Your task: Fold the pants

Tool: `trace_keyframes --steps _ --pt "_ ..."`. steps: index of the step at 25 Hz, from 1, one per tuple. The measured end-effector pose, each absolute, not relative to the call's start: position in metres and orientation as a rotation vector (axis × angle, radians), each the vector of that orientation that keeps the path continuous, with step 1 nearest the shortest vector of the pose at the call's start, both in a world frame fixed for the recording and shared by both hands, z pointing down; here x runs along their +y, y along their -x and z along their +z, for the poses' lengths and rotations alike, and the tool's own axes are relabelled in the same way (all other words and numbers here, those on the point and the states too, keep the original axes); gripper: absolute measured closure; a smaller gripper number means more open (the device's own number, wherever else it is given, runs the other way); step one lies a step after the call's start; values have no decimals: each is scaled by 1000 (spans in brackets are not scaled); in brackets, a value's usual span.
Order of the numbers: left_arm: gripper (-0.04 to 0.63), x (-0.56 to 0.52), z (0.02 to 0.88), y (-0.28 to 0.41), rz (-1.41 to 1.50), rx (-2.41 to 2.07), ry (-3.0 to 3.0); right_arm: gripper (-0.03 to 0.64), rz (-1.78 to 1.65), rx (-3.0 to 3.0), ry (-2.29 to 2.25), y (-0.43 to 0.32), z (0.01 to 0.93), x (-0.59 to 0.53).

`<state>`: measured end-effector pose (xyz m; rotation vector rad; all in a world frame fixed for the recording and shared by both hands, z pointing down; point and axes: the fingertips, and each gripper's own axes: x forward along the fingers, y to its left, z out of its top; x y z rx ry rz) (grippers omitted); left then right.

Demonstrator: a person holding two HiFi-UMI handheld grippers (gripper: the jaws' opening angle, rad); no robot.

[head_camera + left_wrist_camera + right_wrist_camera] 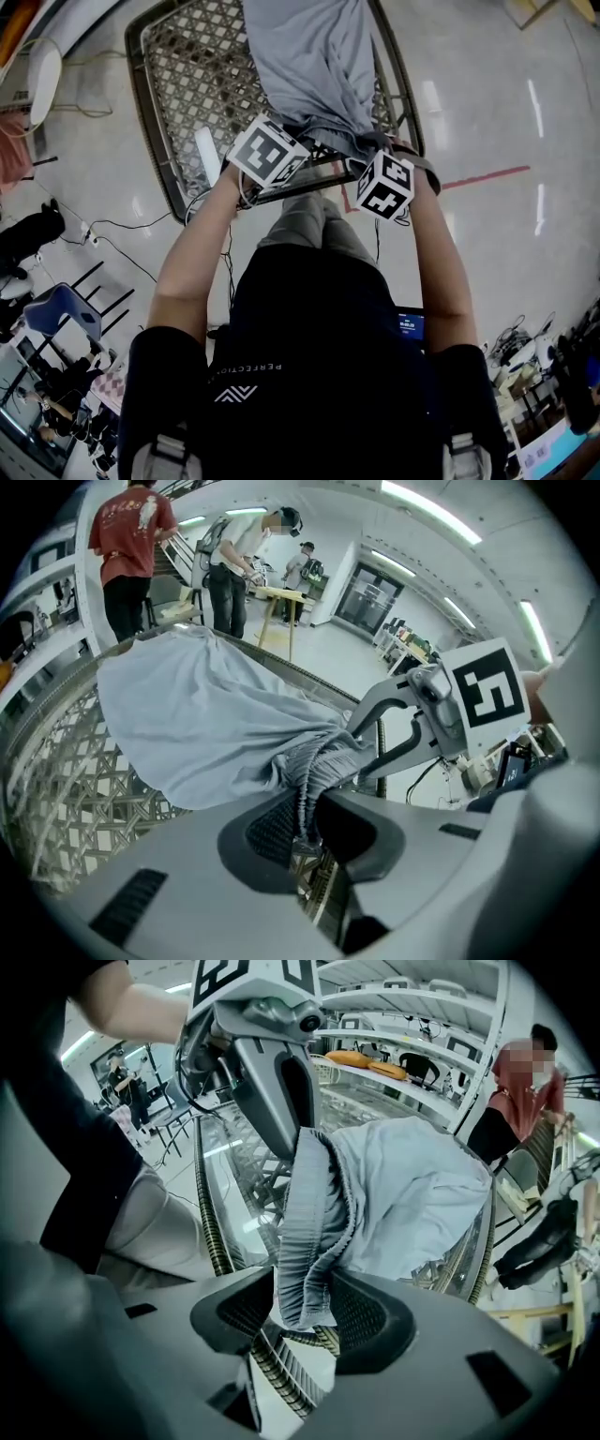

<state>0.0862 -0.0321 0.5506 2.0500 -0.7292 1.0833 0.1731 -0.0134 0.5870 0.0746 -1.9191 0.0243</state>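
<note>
Grey pants (309, 66) lie lengthwise on a lattice-topped table (178, 84), their gathered waistband at the near edge. Both grippers hold that waistband, close together. My left gripper (269, 150) is shut on the elastic waistband (314, 761), which is pinched in a thin fold between its pads (305, 822). My right gripper (384, 184) is shut on another bunch of the waistband (314, 1232), which hangs between its jaws (305, 1312). In the right gripper view, the left gripper (272, 1072) pinches the cloth just above. The pant legs (206, 724) stretch away across the table.
A white object (206, 150) lies on the table near the left gripper. The table's dark rim (211, 1232) runs just under the jaws. Red tape (487, 176) marks the floor at right. Cables and a chair (61, 314) stand at left. People (131, 546) stand beyond the table.
</note>
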Motion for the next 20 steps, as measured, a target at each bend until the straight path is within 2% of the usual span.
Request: trace_keyframes --steps 2,4,10,11,20 --pt "535 -32 547 -86 1105 -721 -2063 425 24 -1913 -99 -172 587 -15" --pt "535 -31 545 -85 1110 -715 -2066 462 9 -1908 -125 -171 586 -18" --pt "535 -33 540 -82 1120 -723 -2064 484 -47 -1886 -131 -172 587 -19" --pt "535 -34 539 -82 1126 -724 -2067 523 -66 -1881 -140 -172 588 -22" --pt "535 -28 539 -74 1198 -703 -2075 567 -33 -1887 -152 -174 571 -34"
